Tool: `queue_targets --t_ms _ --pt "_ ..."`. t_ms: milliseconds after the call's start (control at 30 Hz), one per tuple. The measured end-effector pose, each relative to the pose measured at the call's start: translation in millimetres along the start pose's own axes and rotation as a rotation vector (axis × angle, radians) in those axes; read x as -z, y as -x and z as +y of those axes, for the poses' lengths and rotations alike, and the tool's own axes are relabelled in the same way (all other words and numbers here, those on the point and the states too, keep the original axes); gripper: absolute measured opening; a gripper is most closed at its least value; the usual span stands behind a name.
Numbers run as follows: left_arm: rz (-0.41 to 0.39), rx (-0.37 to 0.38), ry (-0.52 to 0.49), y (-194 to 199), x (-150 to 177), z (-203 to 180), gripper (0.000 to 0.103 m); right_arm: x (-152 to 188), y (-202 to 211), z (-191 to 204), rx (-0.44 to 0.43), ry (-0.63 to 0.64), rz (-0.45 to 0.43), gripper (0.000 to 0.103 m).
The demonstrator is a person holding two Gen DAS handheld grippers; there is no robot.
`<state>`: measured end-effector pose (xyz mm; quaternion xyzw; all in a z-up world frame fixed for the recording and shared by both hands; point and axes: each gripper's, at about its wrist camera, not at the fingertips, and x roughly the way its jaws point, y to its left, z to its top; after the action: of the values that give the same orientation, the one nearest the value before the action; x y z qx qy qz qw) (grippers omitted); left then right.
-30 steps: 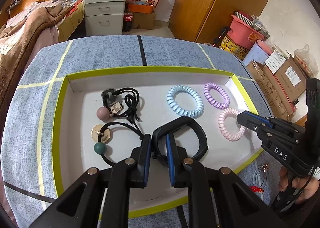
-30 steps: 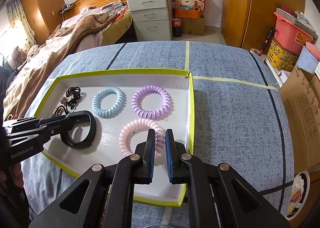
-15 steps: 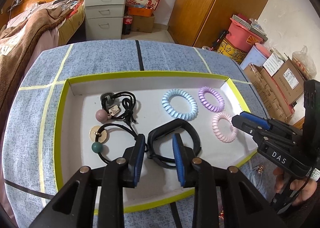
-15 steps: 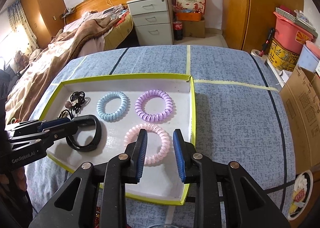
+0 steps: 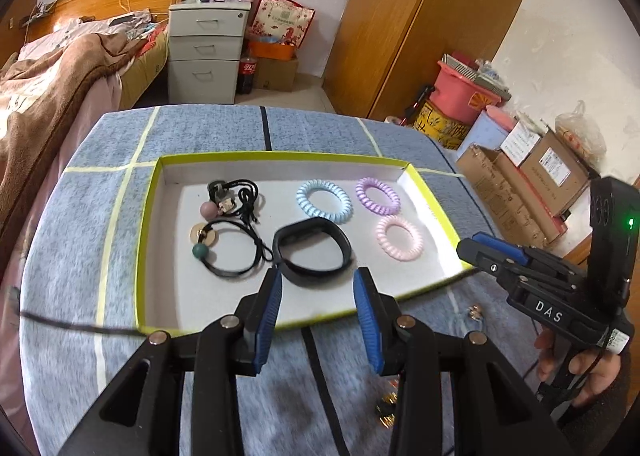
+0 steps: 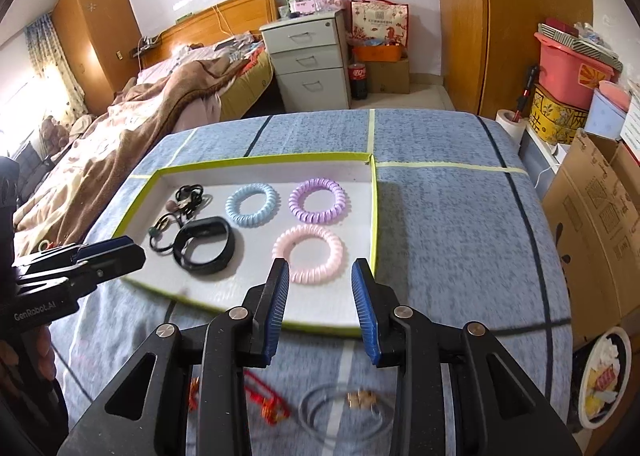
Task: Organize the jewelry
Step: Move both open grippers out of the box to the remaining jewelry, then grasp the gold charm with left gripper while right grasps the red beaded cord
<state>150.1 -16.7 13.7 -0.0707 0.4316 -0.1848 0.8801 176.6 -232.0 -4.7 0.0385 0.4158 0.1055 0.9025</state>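
A white tray with a yellow-green rim (image 5: 144,256) (image 6: 374,216) lies on the blue cloth. In it rest a black wristband (image 5: 312,252) (image 6: 206,250), blue (image 5: 325,202) (image 6: 251,205), purple (image 5: 378,196) (image 6: 318,201) and pink (image 5: 399,238) (image 6: 309,254) spiral hair ties, and black cords with beads (image 5: 224,232) (image 6: 182,212). My left gripper (image 5: 318,280) hangs above the tray's near edge, jaws opening, nothing between them; the wristband lies just beyond. My right gripper (image 6: 320,270) is also opening and empty, just short of the pink tie.
Loose pieces lie on the cloth in front of the tray: a red knotted charm (image 6: 268,400), a thin clear ring with gold beads (image 6: 352,402), and small metal bits (image 5: 474,312). Beyond the table are a bed, a grey drawer unit (image 5: 206,52) and cardboard boxes.
Both grippers went from shut to open and drew back and up from the tray. The left one let go of the black wristband, the right one of the pink tie; both now lie free.
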Motion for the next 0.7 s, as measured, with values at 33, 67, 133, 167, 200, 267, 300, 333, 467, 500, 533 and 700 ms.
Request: queue_targets --t_ms 33,67,133,167,200,267,300,333,467,500,533,700 --pt "-0.005 0.002 -0.004 3.0 1.9 -0.5 0.039 2.9 3.4 0.0 -0.004 0.001 -0.003 0.034" --pt "-0.007 -0.003 -0.006 6.1 4.7 -1.2 0.039 6.0 6.0 0.6 -0.007 0.003 -0.005 0.034" --pt "-0.011 -0.015 -0.013 10.4 9.3 -3.4 0.04 13.7 12.1 1.5 -0.009 0.003 -0.008 0.034" --pt "-0.012 -0.014 -0.015 12.3 12.3 -3.4 0.04 16.5 14.0 1.5 -0.012 0.001 -0.009 0.034" --pt "-0.011 -0.012 -0.008 13.6 15.6 -3.1 0.04 19.8 15.7 1.8 -0.012 -0.001 -0.008 0.034" --pt "-0.006 0.001 0.0 14.4 22.1 -2.7 0.041 26.0 18.7 1.7 -0.01 -0.002 -0.008 0.034" --pt "-0.001 0.004 0.004 14.0 25.8 -2.7 0.041 28.8 19.6 2.0 -0.012 -0.002 -0.005 0.034" --pt "0.004 0.007 0.005 13.9 29.9 -3.2 0.042 32.1 20.6 2.5 -0.014 -0.003 -0.003 0.034" --pt "0.016 0.019 -0.011 14.4 43.3 -8.3 0.042 42.8 26.2 1.8 -0.016 -0.016 -0.003 0.034" --pt "0.016 0.021 -0.019 14.8 46.4 -10.4 0.043 45.6 27.9 1.2 -0.019 -0.019 -0.005 0.034" --pt "0.018 0.028 -0.029 15.0 49.4 -12.5 0.044 47.6 29.0 1.3 -0.019 -0.019 -0.005 0.034" --pt "0.051 0.047 -0.068 9.1 66.4 -22.9 0.047 57.2 33.9 1.4 -0.015 -0.024 -0.007 0.034"
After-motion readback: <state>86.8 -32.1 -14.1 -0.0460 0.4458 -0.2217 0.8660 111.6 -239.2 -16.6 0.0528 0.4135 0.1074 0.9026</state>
